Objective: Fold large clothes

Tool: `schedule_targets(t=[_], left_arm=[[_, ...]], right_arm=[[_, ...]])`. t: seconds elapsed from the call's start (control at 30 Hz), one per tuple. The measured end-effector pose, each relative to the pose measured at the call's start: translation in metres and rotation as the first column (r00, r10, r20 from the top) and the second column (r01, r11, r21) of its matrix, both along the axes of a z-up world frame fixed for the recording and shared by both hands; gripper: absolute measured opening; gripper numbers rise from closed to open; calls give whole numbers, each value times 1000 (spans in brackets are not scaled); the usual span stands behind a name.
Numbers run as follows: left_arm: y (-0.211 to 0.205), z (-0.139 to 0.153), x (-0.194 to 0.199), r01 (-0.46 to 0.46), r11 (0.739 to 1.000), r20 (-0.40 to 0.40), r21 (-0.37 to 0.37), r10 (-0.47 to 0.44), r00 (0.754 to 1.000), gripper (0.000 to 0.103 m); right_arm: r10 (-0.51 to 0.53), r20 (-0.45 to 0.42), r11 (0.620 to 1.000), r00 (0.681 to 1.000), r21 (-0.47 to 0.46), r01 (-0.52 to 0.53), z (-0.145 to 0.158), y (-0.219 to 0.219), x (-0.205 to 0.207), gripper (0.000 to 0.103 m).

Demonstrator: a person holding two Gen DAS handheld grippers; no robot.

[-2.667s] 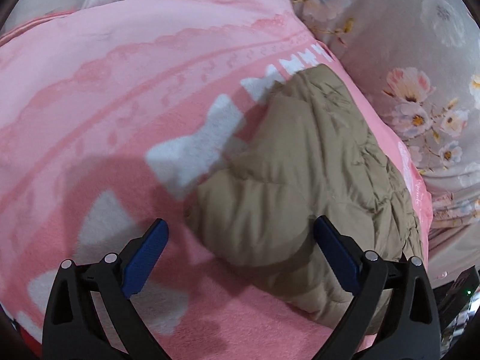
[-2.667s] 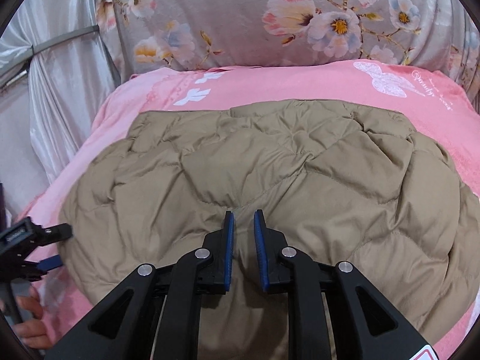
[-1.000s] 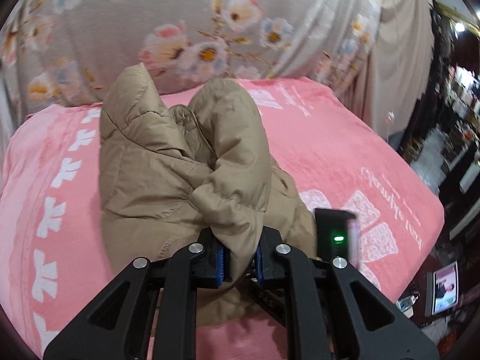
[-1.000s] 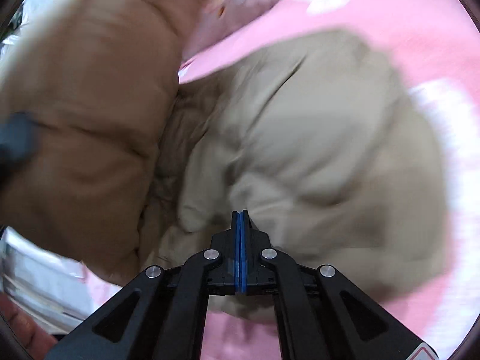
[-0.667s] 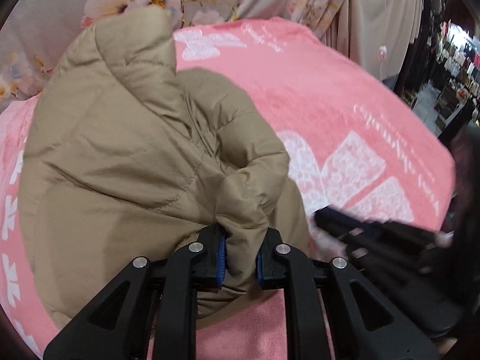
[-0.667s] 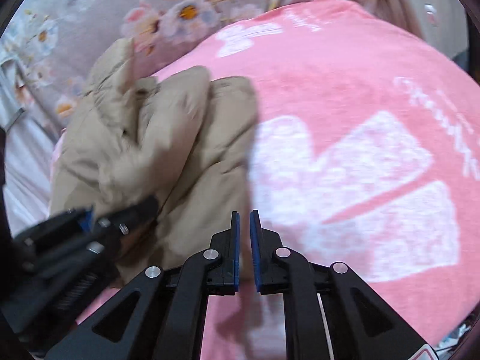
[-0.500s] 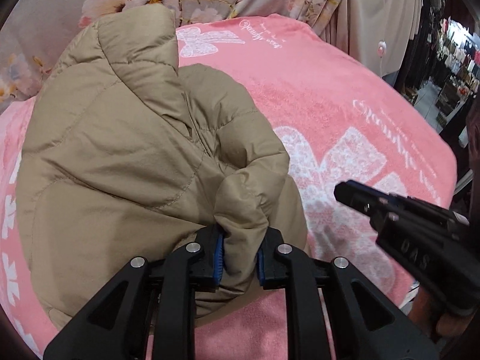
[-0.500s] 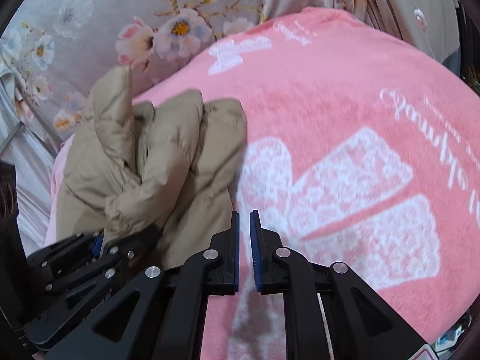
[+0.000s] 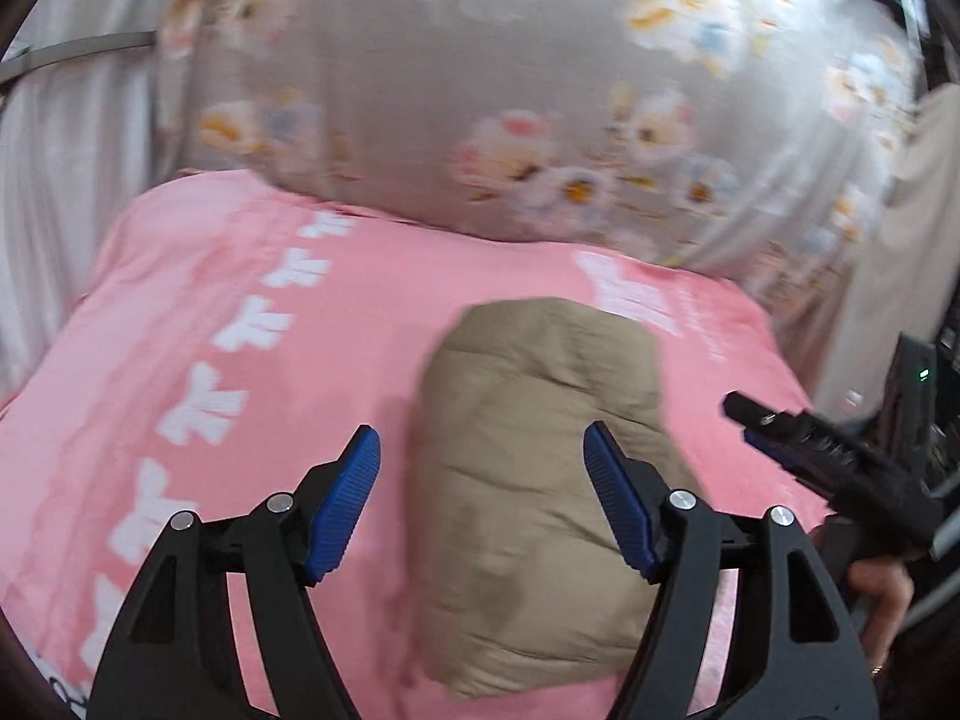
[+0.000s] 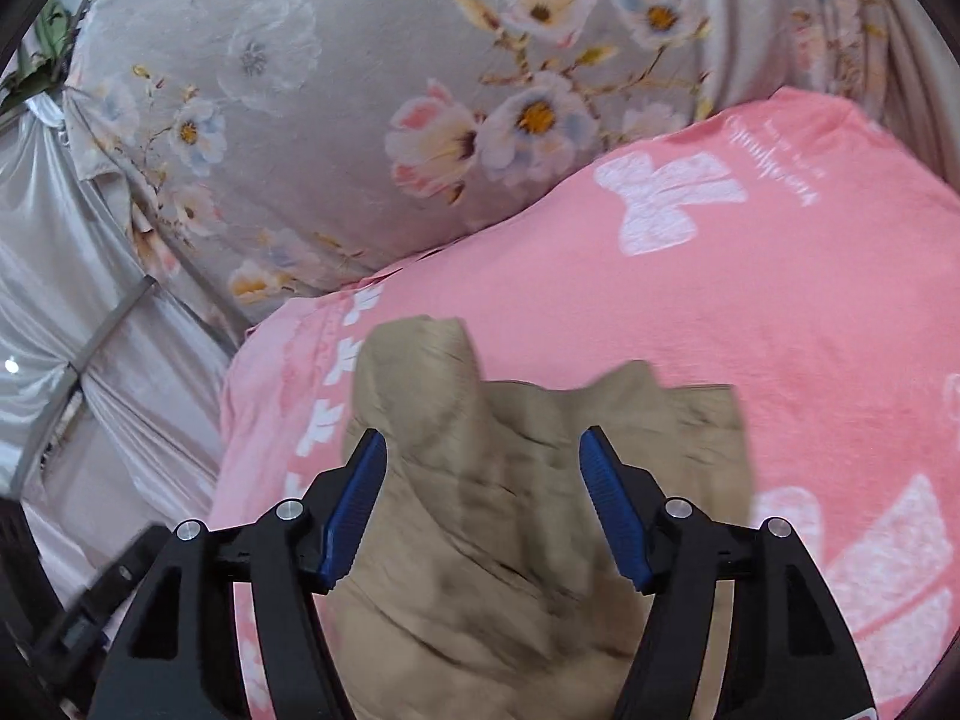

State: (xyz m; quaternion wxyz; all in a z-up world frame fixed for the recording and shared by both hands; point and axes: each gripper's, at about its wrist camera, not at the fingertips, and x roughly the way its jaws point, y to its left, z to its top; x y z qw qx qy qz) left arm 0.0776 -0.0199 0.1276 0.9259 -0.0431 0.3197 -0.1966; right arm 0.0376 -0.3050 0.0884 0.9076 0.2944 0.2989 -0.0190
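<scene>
A tan quilted puffer jacket (image 9: 534, 480) lies as a compact folded bundle on the pink blanket (image 9: 300, 312). My left gripper (image 9: 483, 504) is open and empty, its blue pads on either side of the bundle's near end, just above it. In the right wrist view the jacket (image 10: 516, 540) lies below my right gripper (image 10: 483, 501), which is open and empty. The right gripper also shows at the right edge of the left wrist view (image 9: 828, 468), held by a hand.
A grey floral cushion or headboard cover (image 9: 510, 90) rises behind the bed. White satin drapes (image 10: 72, 312) hang at the left. The pink blanket with white butterfly prints (image 10: 750, 300) spreads to the right of the jacket.
My left gripper has let go of the jacket and opened wide. My right gripper has opened too. The jacket has dropped from a raised bunch into a flat bundle on the blanket.
</scene>
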Motion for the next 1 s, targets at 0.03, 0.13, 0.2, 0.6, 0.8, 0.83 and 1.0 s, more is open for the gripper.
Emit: schedule_targets(t=[0.03,0.13,0.2,0.6,0.8,0.83,1.0], left_arm=[[7,-1,5,-24,1000,-6,5,24,1000,68],[23,-10,22,-98,994,-20,40,99,995,68],[28,-15,32,-121,991,-28,57,123,992,68],[-36,-26,72,-18,996,-88,83,25,996,68],[-115,-34,80,78,989,-117,126,-63,991,68],[-127,-38,80,89,987,-123,137,-72,990,68],[-174,-74,83,110,977,-187,184,-75,980,68]], right_arm=[[7,-24,1000,1000,27,-7,0,2,19,66],[19,-92,994,996,111,-8,-9,1,65,66],[-5,-158,996,987,86,19,-19,3,85,66],[-86,-106,996,991,-22,84,-37,-35,37,11],[-212,-136,976,968,-75,203,-79,-66,7,11],[-224,-135,974,965,-71,216,-85,-71,3,10],[-235,-122,971,964,-81,226,-106,-76,1,11]])
